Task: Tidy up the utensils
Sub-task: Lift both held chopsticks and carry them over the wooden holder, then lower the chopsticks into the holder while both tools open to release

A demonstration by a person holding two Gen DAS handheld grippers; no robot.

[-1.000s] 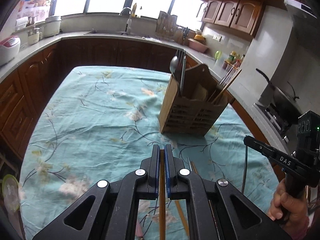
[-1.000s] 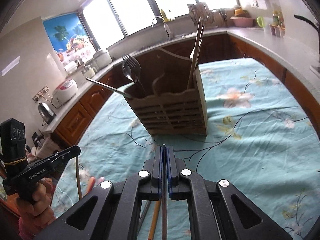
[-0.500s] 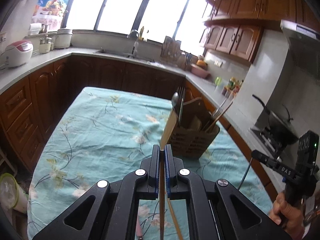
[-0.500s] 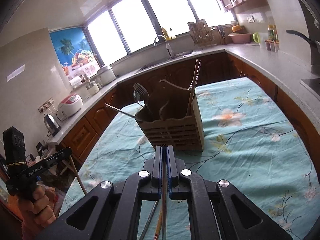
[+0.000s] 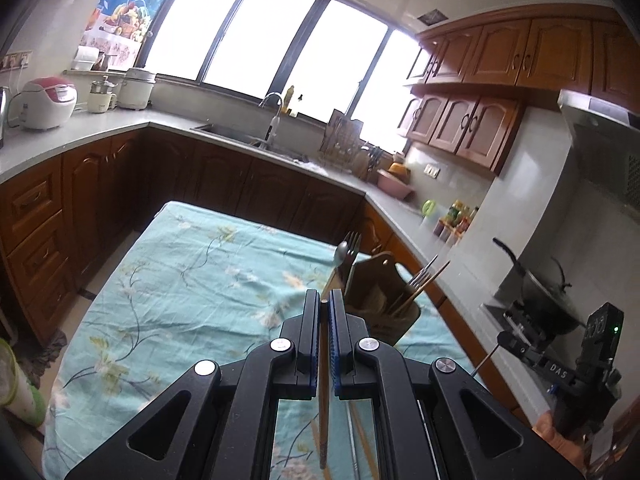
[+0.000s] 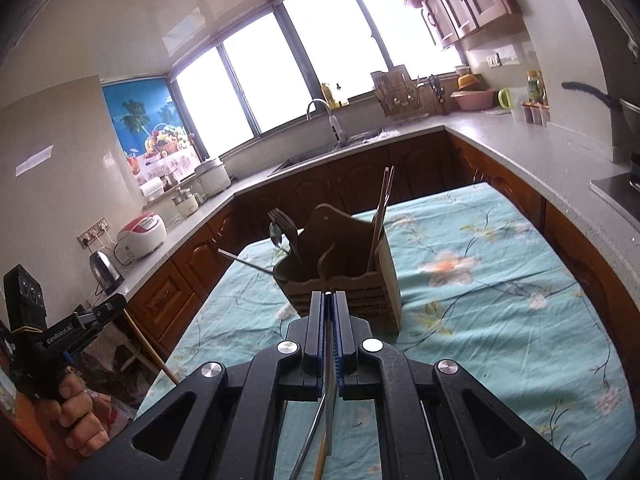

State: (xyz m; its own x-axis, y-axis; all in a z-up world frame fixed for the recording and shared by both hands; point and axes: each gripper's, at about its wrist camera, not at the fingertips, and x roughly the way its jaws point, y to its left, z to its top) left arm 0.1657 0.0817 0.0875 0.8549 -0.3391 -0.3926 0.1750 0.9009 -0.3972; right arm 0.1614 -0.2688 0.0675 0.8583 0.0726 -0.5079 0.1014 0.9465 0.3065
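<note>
Both grippers clenched on slim utensils; holder ahead and below.
Left gripper [image 5: 324, 308] clamps a wooden chopstick [image 5: 323, 412], its length hanging beneath; right gripper [image 6: 328, 300] pinches a metal utensil [image 6: 329, 412] likewise; wooden utensil holder [image 6: 352, 292] stands straight ahead of the right, nearer; ahead-right of the left.

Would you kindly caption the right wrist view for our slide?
Right gripper shut on a metal utensil, facing the wooden utensil holder on the floral tablecloth.

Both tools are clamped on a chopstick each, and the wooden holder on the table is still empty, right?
Not empty. The right wrist view shows the wooden holder already holding a fork, a spoon and chopsticks. The rest stands: both tools are clamped on a chopstick each.
</note>
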